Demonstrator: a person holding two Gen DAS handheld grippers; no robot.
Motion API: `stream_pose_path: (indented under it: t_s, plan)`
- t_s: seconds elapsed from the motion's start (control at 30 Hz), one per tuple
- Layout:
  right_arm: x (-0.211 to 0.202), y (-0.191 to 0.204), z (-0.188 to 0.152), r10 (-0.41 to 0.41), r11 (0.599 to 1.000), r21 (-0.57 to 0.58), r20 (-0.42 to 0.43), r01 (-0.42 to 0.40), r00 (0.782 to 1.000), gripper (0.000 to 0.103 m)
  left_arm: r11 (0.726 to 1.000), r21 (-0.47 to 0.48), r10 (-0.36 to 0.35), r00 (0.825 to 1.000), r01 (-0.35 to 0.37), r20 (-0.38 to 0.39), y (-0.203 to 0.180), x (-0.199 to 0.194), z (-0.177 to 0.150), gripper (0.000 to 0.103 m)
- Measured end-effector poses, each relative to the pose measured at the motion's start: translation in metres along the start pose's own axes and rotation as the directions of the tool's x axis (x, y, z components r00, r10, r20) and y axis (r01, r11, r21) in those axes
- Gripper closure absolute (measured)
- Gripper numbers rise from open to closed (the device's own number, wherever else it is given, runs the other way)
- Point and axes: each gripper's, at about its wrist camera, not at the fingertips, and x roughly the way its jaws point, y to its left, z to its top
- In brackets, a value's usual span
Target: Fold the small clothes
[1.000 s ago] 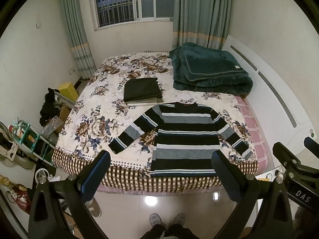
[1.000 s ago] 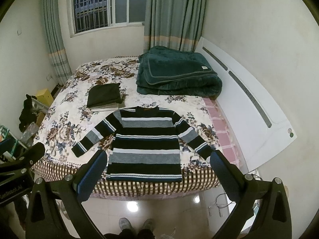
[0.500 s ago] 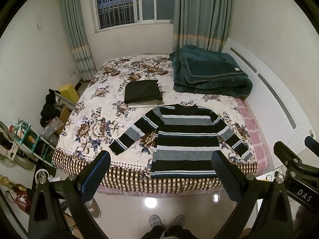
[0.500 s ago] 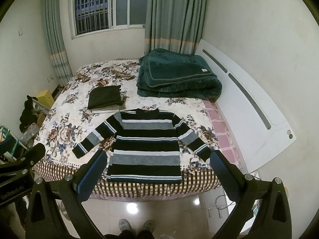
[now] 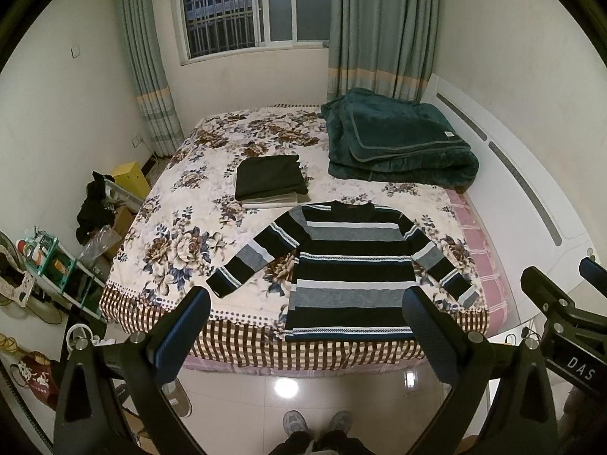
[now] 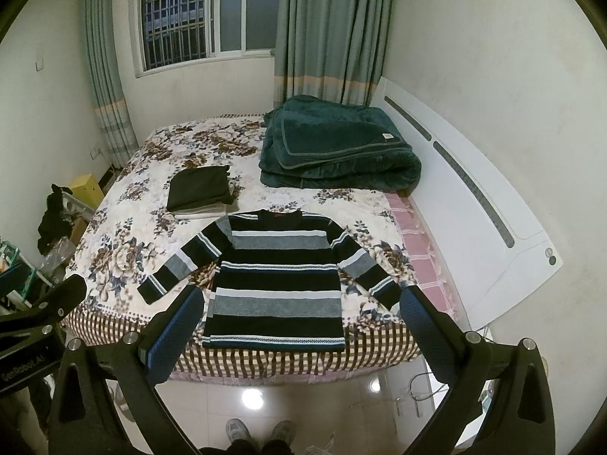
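Observation:
A black, grey and white striped sweater lies flat on the floral bed, sleeves spread, hem at the near edge. Behind its left shoulder sits a small stack of folded clothes, dark on top, pale beneath. My left gripper hangs open above the floor, short of the bed's near edge, nothing between its fingers. My right gripper is also open and empty, held at about the same distance from the hem.
A folded dark green blanket lies at the bed's far right by the white headboard. Shelves, bags and clutter crowd the floor left of the bed. A person's shoes stand on the glossy tiles below.
Both grippers have tilted up and drawn back slightly, so the bed and sweater sit a little lower in the views. The sweater has not moved.

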Motion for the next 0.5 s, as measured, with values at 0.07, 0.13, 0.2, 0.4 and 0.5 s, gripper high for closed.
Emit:
stream_pose_path:
  t_s: [0.07,0.13,0.2,0.4,0.5]
  plan:
    - [-0.0009,-0.0007,-0.0004,0.003,1.0,0.0,-0.002,-0.003,1.0,0.0,1.0,0.0,-0.001,1.0,0.001,-0.002,-0.0006,0.0003,0.001,0.0]
    - [0.0,-0.0019,-0.0018,0.001,1.0,0.0,0.002,-0.001,1.0,0.0,1.0,0.0,-0.001,1.0,0.001,-0.001,-0.0007,-0.0004,0.0019,0.0]
    - [-0.0001,-0.0019,-0.0019,0.002,1.0,0.001,0.003,-0.002,1.0,0.0,1.0,0.0,-0.001,1.0,0.001,0.002,-0.0004,-0.0007,0.0002,0.0]
    - [0.0003,-0.0025,-0.0018,0.002,1.0,0.002,0.004,-0.002,1.0,0.0,1.0,0.001,-0.002,1.0,0.002,0.004,-0.0007,-0.0002,0.0025,0.0]
    - [0.0012,-0.0025,-0.0025,0.002,1.0,0.002,0.005,-0.002,1.0,0.0,1.0,0.001,-0.002,1.0,0.002,0.004,-0.0008,-0.0004,0.002,0.0]
